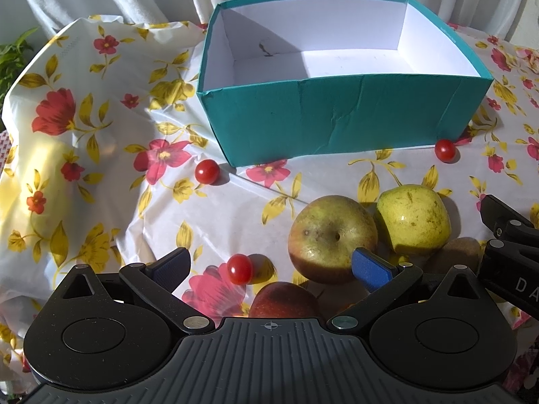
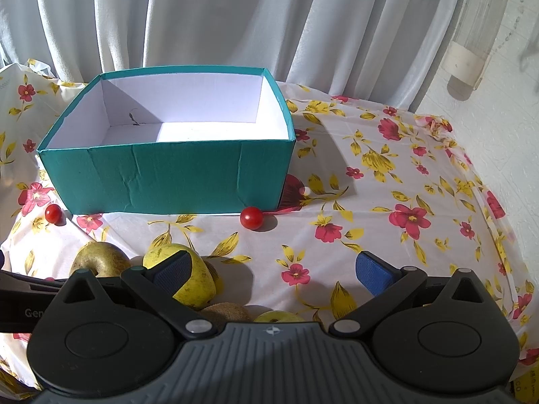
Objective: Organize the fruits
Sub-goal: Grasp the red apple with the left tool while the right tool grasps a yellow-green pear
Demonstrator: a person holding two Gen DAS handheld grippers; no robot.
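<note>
An empty teal box (image 1: 323, 118) with a white inside stands on the floral tablecloth; it also shows in the right wrist view (image 2: 175, 175). My left gripper (image 1: 271, 267) is open above a cherry tomato (image 1: 240, 268) and a red apple (image 1: 283, 301), with a green-brown apple (image 1: 328, 235) at its right finger. A yellow-green apple (image 1: 412, 217) and a kiwi (image 1: 461, 252) lie to the right. Two more cherry tomatoes (image 1: 207, 171) (image 1: 444, 149) lie near the box. My right gripper (image 2: 273, 269) is open and empty, its left finger over the yellow-green apple (image 2: 192, 279).
White curtains hang behind the table. The floral tablecloth (image 2: 387, 222) is wrinkled and drops off at the right edge by a white wall. A kiwi (image 2: 225, 313) and another green fruit (image 2: 278, 316) lie just under my right gripper. A plant (image 1: 13, 57) shows far left.
</note>
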